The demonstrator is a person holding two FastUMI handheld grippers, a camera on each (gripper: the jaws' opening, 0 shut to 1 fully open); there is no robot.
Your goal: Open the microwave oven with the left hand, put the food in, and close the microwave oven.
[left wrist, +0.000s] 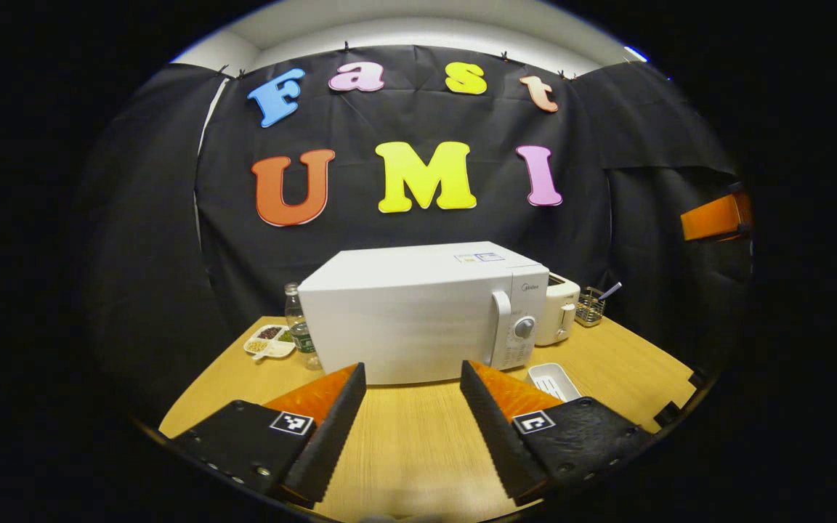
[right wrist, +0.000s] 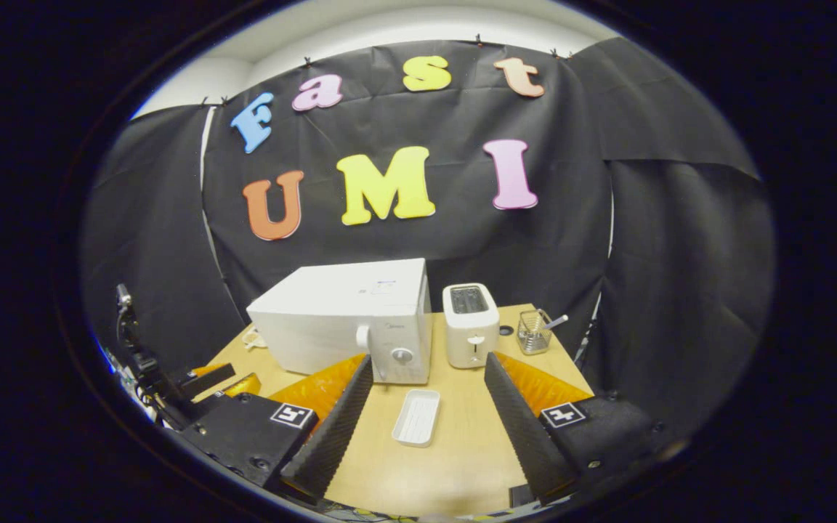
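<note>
Both jaws spread wide, holding nothing: left gripper and right gripper hover short of the microwave oven. Door shut, handle untouched. White food tray sits on the table in front of the microwave. Judging by this, no step done yet.

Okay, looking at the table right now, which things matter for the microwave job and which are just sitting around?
For the job:
- microwave, door shut
- white tray in front of it; contents not discernible
- left claw, open
- right claw, open

Just lying about:
- toaster
- wire holder with a utensil
- bottle
- divided snack dish
</note>
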